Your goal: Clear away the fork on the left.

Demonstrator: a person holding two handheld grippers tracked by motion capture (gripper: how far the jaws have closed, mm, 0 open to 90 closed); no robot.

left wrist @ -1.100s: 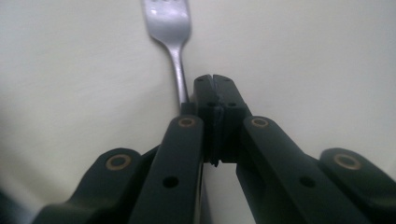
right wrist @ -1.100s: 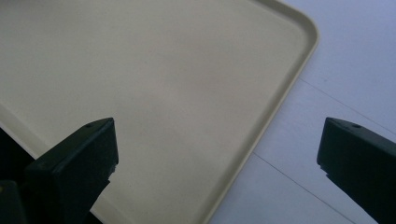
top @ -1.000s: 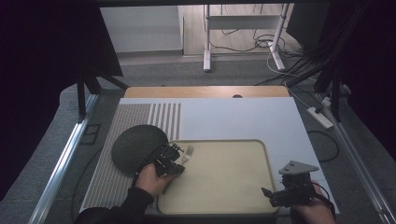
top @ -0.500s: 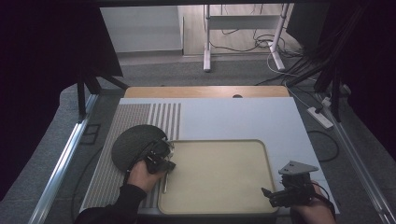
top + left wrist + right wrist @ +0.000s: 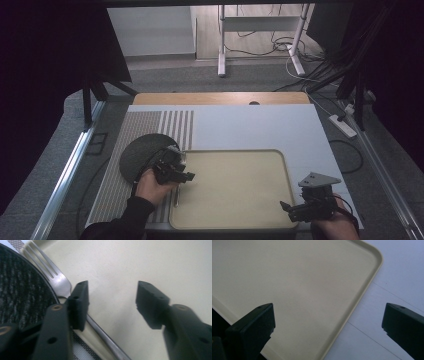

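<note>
The left gripper (image 5: 112, 303) is standing with its jaws parted and nothing pressed between them, having just been opening. The silver metal fork (image 5: 53, 281) is lying at the left edge of the beige rectangular plastic tray (image 5: 278, 172), its tines beside the dark round woven placemat (image 5: 137, 156), which is touching the tray's left side. In the left gripper view one jaw is sitting just over the fork's neck while the other is hanging above bare tray; the handle is running down along the tray's rim toward the person.

The right gripper (image 5: 291, 210) is hovering at the tray's near right corner, jaws spread wide over tray and pale table surface (image 5: 387, 285), gripping nothing.

Judging from this, the fork is already set down and released, so the placing step seems done. What is probably left is drawing the left gripper clear of the tray without nudging the fork.
</note>
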